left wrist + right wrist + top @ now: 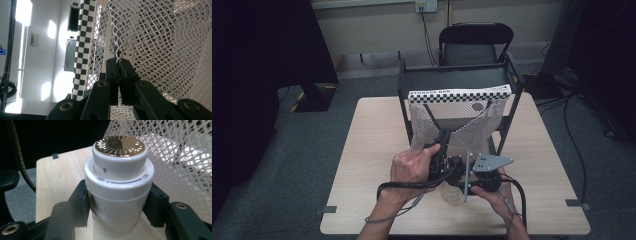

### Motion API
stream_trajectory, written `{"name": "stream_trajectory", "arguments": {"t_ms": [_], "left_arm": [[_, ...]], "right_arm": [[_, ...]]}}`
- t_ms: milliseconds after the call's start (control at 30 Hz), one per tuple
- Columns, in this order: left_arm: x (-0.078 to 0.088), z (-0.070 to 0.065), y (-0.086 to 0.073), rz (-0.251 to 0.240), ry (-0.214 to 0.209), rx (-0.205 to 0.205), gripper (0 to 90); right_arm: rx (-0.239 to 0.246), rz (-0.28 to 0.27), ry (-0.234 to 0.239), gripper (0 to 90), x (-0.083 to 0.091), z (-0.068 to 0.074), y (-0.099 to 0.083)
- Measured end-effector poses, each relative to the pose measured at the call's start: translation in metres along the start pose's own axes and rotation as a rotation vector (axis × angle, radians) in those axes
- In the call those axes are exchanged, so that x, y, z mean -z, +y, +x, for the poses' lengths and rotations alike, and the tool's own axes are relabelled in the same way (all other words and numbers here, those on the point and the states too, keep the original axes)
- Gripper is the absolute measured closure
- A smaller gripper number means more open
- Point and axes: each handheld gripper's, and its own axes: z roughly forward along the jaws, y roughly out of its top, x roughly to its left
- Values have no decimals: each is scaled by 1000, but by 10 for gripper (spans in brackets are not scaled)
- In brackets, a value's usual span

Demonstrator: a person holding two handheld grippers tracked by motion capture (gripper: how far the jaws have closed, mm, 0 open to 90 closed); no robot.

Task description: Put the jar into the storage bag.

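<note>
Now pinching mesh bag (pixel 160 50) with left gripper (pixel 117 62) to hold it open; right gripper (pixel 117 202) clamped around white jar (pixel 118 182), ready for loading.

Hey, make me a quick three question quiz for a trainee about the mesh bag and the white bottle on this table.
1. True or false: the left gripper is shut on the mesh bag.
2. What does the right gripper hold? A) a spoon B) the white bottle C) a cable
3. Fill in: the bottle's top is ____ coloured, and the marker on its dial sits nearer the word ____.

Key: 1 true, its jaws pinch the netting. 2 B, jaws pressed on both sides of the bottle. 3 gold; OFF.
</note>
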Motion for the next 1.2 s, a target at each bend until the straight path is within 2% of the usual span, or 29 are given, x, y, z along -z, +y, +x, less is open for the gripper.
{"name": "stream_trajectory", "arguments": {"t_ms": [267,467,833,1067,1200], "left_arm": [[-1,-1,1,-1,-3,-1,869],[0,-1,1,-4,-3,0,867],[-1,-2,-1,-3,-13,-3,862],[0,-2,-1,-6,-11,1,862],[1,0,0,-9,-8,-2,874]], "right_arm": [[10,-12,-4,463,17,-1,5],[14,-45,-21,464,31,-1,11],[17,-74,10,464,53,-2,23],[50,-76,-15,464,70,-4,37],[50,-83,-24,464,78,-6,45]]}}
